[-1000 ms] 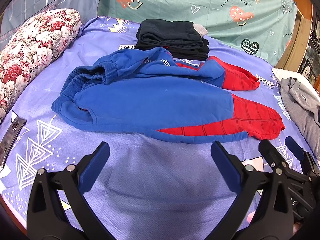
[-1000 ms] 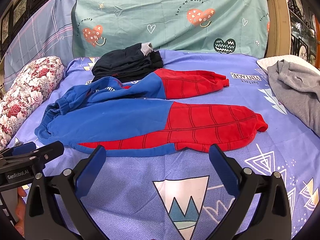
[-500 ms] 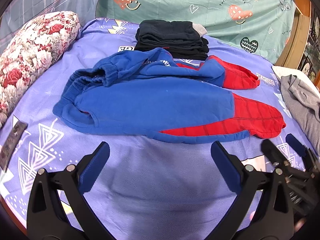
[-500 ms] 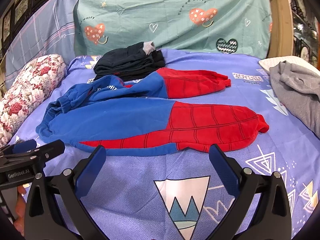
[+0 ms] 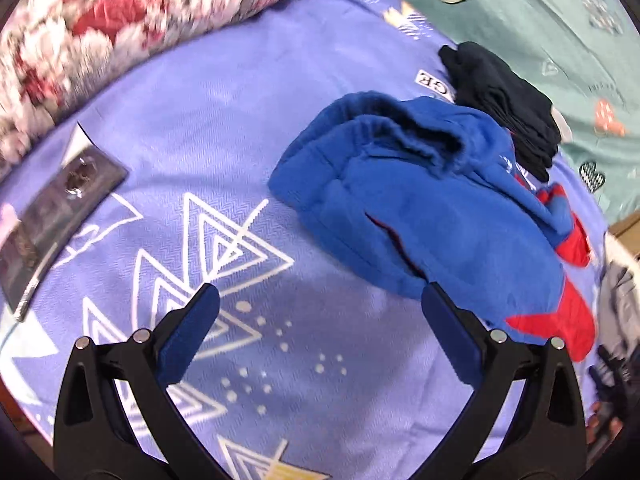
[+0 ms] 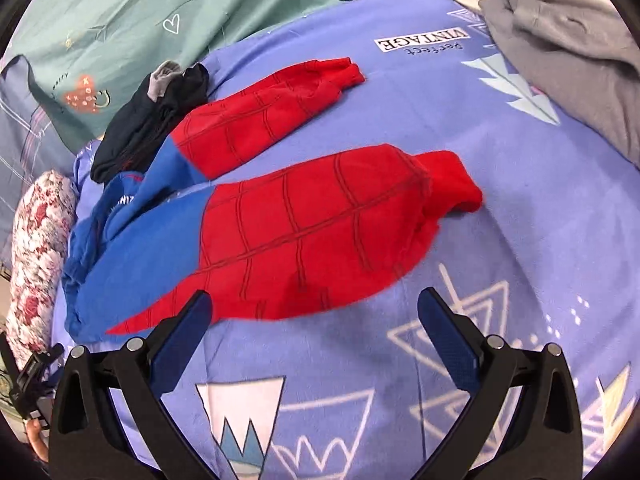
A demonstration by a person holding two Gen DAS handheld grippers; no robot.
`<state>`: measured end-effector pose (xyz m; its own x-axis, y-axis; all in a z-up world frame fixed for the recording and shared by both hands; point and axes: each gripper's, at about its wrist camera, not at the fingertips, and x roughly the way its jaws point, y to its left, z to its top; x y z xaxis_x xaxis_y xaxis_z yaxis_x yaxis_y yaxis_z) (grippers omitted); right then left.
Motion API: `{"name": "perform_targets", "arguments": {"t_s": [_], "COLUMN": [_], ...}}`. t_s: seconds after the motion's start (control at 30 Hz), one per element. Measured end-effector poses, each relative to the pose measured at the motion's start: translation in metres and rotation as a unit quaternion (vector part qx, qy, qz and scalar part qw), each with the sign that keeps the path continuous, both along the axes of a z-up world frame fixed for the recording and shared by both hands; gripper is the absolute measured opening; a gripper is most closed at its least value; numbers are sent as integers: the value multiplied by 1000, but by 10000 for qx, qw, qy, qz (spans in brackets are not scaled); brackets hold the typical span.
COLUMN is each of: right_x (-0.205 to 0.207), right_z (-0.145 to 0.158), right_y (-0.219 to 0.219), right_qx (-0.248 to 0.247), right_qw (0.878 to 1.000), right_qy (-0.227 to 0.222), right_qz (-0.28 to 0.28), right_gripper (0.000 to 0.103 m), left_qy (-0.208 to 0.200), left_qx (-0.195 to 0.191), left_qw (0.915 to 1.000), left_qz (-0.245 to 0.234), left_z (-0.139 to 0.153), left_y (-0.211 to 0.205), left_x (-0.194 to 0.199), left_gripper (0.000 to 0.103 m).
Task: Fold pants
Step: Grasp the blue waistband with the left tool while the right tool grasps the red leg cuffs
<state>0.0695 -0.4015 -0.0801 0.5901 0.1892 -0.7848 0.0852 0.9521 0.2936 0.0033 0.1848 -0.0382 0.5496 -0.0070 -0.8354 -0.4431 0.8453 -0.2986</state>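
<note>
Both grippers wide open, pants not grabbed yet

The blue and red pants [image 5: 440,216] are spread on the purple bedsheet [image 5: 200,128], long axis running side to side: waistband [image 5: 384,132] toward the left gripper [image 5: 318,328], red cuffs [image 6: 456,184] toward the right gripper [image 6: 314,332]. In the left view the waist end sits center to right of frame, just past the right-hand finger. In the right view the near red leg fills mid-frame, right ahead of the left-hand finger. Neither holds anything. I'd guess each end goes to the closer gripper. The black folded pile [image 6: 148,120] behind touches the far leg, so watch that.
</note>
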Motion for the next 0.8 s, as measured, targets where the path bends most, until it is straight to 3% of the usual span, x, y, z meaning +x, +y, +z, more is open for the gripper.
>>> {"name": "perform_targets", "arguments": {"t_s": [0.33, 0.47, 0.53, 0.63, 0.7, 0.73, 0.77, 0.8], "right_x": [24, 30, 32, 36, 41, 44, 48, 52], "right_z": [-21, -20, -18, -19, -19, -19, -18, -18], "right_y": [-3, -11, -19, -25, -23, -21, -20, -20], "right_qx": [567, 631, 711, 800, 754, 720, 693, 657], "right_qw": [9978, 9972, 9966, 9960, 9964, 9967, 9971, 9975], "right_qy": [314, 321, 275, 264, 300, 286, 248, 218], "right_qz": [-122, -220, -308, -311, -243, -230, -199, -165], "right_gripper": [102, 102, 102, 101, 96, 91, 87, 78], "left_qy": [195, 349, 290, 262, 275, 315, 350, 323], "left_qx": [-313, -611, -555, -387, -287, -227, -254, -382], "left_qw": [9991, 9970, 9976, 9982, 9984, 9984, 9982, 9979], "left_qz": [-208, -315, -306, -369, -405, -416, -412, -419], "left_z": [-11, -23, -22, -20, -19, -19, -19, -20], "left_y": [4, 7, 7, 2, 1, 1, 2, 4], "left_x": [49, 69, 74, 85, 88, 91, 93, 94], "left_gripper": [101, 96, 95, 79, 62, 37, 24, 22]}}
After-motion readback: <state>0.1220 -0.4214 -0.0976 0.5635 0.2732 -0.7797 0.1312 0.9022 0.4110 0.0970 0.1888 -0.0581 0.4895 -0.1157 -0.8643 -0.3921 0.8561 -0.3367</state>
